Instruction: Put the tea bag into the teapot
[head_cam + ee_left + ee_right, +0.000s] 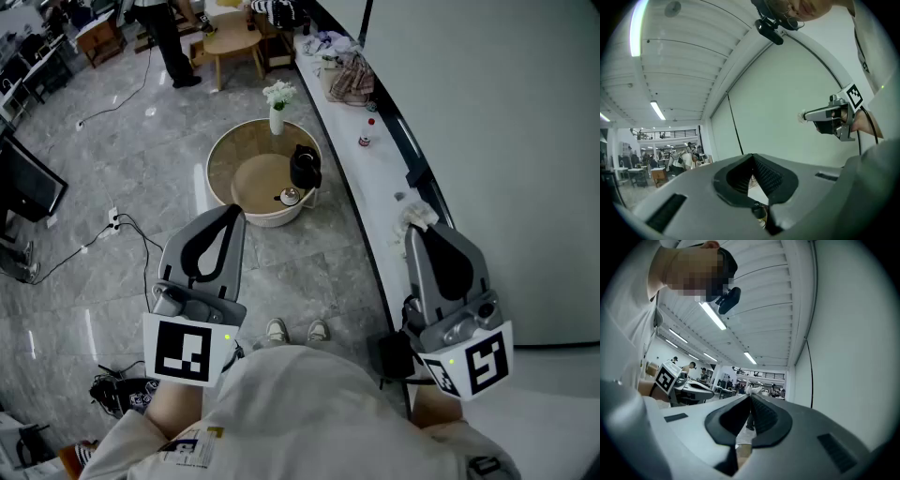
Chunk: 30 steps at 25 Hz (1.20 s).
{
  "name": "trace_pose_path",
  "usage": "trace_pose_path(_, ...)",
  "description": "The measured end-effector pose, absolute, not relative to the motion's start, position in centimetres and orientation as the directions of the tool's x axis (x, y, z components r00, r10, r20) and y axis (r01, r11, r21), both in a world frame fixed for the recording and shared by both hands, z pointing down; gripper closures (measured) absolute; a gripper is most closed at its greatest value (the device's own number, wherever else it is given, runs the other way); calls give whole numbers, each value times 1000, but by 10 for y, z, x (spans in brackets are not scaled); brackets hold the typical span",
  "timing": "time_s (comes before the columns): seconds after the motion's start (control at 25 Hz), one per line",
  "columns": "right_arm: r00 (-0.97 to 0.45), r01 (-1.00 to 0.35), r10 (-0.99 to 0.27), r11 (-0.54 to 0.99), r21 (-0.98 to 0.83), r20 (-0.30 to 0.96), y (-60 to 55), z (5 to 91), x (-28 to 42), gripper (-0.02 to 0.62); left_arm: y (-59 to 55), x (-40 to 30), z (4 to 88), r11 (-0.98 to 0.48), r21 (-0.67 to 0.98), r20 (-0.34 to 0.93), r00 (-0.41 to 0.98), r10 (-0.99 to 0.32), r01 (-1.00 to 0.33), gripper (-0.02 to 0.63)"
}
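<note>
Tea bag (419, 215), white, crumpled: we see right gripper (417, 228) jaws clamped on it. Left gripper (230, 209) jaws together, empty. Black teapot (305, 167) on round wooden tabletop (228, 155).

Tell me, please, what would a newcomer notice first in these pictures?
First, the two grippers held up in the foreground of the head view: the left gripper with its tongs shut and empty, the right gripper with its tongs shut on a small white tea bag. Beyond them, on the floor, a low round table carries a black teapot and a white vase with flowers.
</note>
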State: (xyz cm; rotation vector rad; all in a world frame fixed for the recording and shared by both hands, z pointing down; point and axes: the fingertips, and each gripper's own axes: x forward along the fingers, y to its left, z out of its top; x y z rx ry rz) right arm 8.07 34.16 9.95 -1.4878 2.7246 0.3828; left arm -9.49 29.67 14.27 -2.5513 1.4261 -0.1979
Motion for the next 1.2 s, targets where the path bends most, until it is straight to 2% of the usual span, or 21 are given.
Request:
trace_pose_path(0.52,-542,-838,-829,518,172,-141,357,99,99,583,314,-78,143,-539,-248,26,551,-834,-805,598)
trace_pose_path(1.2,-596,-801,-797,578,157,-103,343,122,141,583,305,-28,167,-521,-257,81,519,-851,-814,598)
